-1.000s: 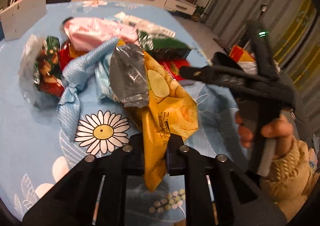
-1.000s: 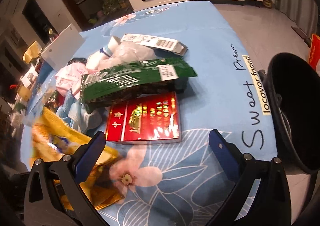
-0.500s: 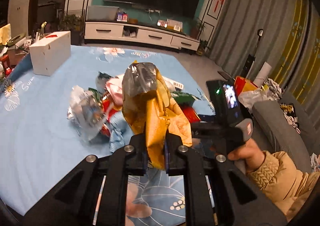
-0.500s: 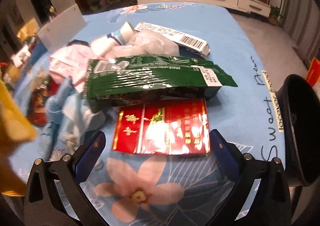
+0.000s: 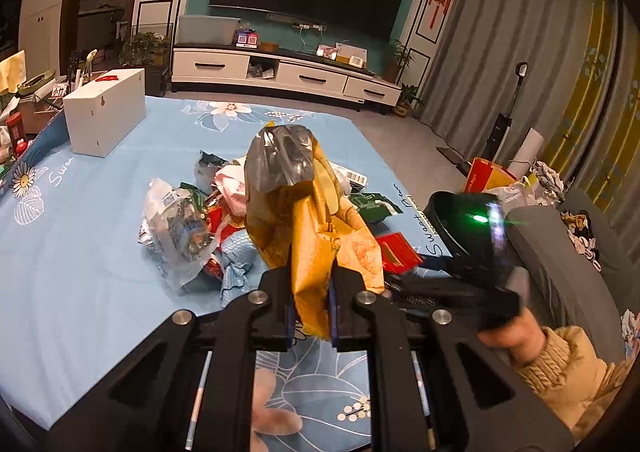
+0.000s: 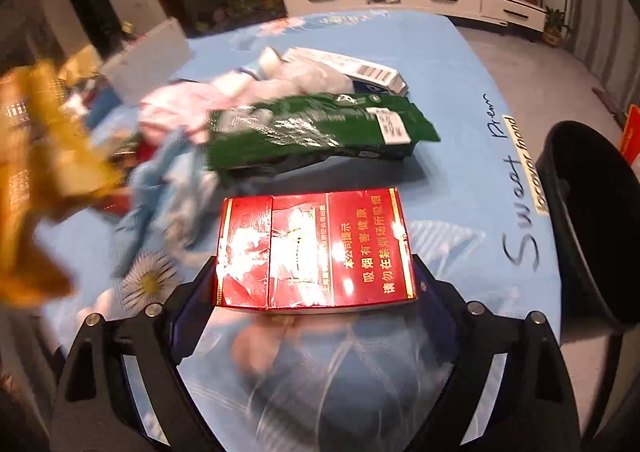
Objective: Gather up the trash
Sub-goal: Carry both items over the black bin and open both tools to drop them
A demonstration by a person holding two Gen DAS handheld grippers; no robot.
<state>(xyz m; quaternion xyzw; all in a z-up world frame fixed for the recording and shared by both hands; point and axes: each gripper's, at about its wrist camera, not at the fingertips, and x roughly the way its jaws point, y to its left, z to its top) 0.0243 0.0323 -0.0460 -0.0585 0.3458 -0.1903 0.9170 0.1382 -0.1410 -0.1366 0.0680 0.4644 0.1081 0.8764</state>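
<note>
A crinkled yellow snack bag (image 5: 320, 236) with a silvery foil lining stands raised above the trash pile, pinched at its lower end by the left gripper (image 5: 311, 316). On the blue floral tabletop (image 6: 452, 92) lie a glossy green foil pouch (image 6: 316, 128) and a flat red carton (image 6: 316, 248). The right gripper (image 6: 316, 292) is spread wide, its fingers flanking the carton. Beside the tabletop's right edge stands a round black bin (image 6: 592, 220); its contents cannot be made out.

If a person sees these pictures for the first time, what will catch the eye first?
First, the crumpled yellow snack bag, clamped upright in the left gripper above the trash pile. Next, the shiny red cigarette carton, lying flat between the open fingers of the right gripper, with the black round bin at the table's right edge.
</note>
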